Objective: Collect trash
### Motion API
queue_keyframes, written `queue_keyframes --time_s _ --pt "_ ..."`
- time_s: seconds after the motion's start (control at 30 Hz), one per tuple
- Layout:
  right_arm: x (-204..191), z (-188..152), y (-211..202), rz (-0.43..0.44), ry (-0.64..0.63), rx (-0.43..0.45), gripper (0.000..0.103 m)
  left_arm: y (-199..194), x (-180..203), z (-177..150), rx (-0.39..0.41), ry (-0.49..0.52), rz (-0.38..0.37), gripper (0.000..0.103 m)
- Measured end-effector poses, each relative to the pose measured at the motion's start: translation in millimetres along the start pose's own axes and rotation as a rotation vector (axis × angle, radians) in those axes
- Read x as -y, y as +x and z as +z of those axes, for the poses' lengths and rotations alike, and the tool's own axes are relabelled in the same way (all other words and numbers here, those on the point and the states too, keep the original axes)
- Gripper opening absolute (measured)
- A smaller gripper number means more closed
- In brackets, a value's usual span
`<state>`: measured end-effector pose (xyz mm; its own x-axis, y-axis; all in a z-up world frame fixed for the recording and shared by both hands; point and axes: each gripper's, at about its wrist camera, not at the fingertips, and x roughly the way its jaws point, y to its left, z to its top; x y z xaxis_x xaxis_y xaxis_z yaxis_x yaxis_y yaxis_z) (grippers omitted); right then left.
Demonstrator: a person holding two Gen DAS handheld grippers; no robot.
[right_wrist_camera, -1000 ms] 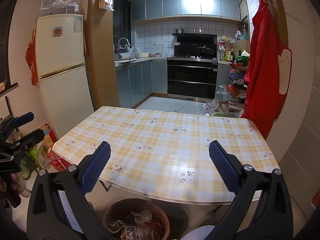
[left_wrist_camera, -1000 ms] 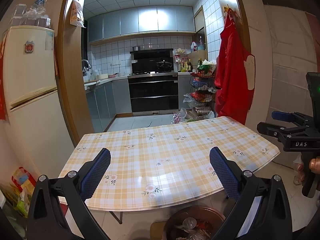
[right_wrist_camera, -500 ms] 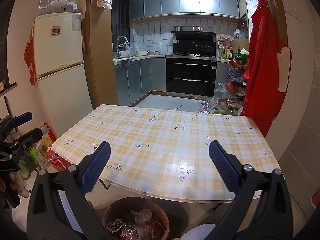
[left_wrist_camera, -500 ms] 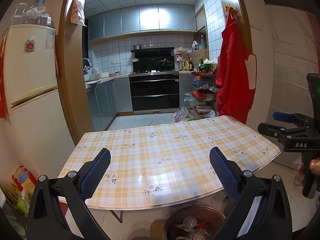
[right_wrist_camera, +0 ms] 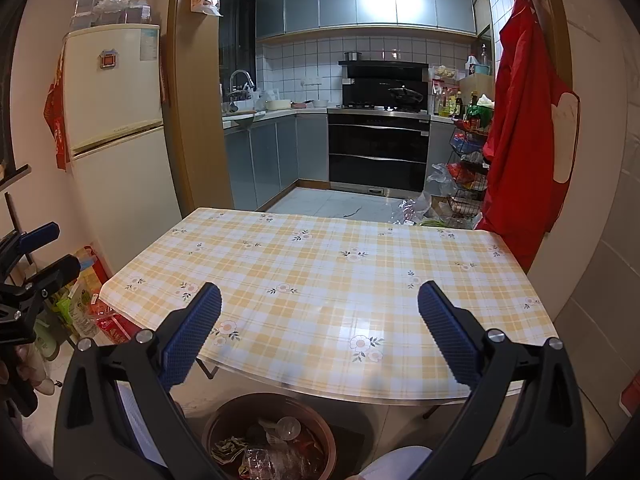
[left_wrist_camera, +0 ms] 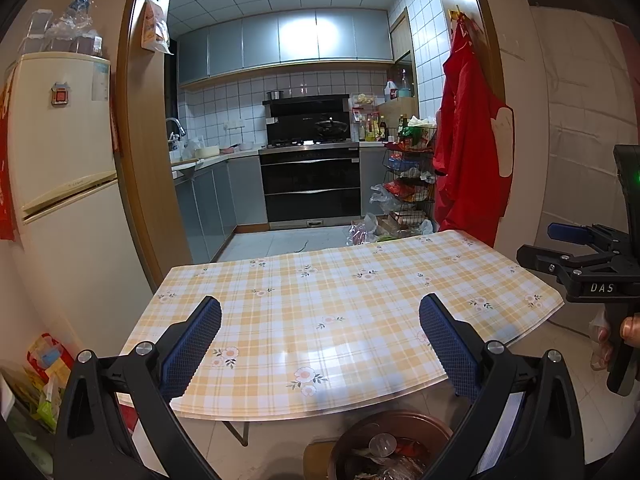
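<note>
I am holding both tools above the near edge of the table (left_wrist_camera: 344, 320), looking far toward the kitchen. The left gripper (left_wrist_camera: 320, 344) is standing wide apart, nothing between its blue pads; the right gripper (right_wrist_camera: 319, 338) is likewise spread and carrying nothing.

I am reading the plaid tablecloth as bare in both views: no scrap lying on it that I can make out. The trash (right_wrist_camera: 272, 446) I can see is already sitting in the brown bin (right_wrist_camera: 224, 420), which is standing on the floor just below the table's near edge, under and slightly near of both tools. In the left wrist view the bin (left_wrist_camera: 400, 424) is showing low and to the right of centre; in the right wrist view it is showing low and a little left of centre. So I am judging that the bin lies between the two tools, roughly equally close to each.

The relation that matters: anything left to collect is not ahead of the fingers on the table. Loose plastic bags (right_wrist_camera: 416, 204) are lying on the floor beyond the table's far right corner, by the wire rack (right_wrist_camera: 466, 176) and the red garment (right_wrist_camera: 520, 120). I am judging the right tool nearer to that side, though whether those bags count as trash I cannot tell
</note>
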<state>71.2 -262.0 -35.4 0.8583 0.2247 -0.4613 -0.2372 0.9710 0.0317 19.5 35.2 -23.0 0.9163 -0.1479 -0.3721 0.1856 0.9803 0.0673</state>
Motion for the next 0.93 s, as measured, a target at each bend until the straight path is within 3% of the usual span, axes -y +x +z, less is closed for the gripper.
queue_keyframes --time_s 0.93 --pt "1.8 -7.0 3.0 -0.007 0.0 -0.012 0.097 2.4 -0.8 -1.4 -0.012 -0.02 0.006 0.097"
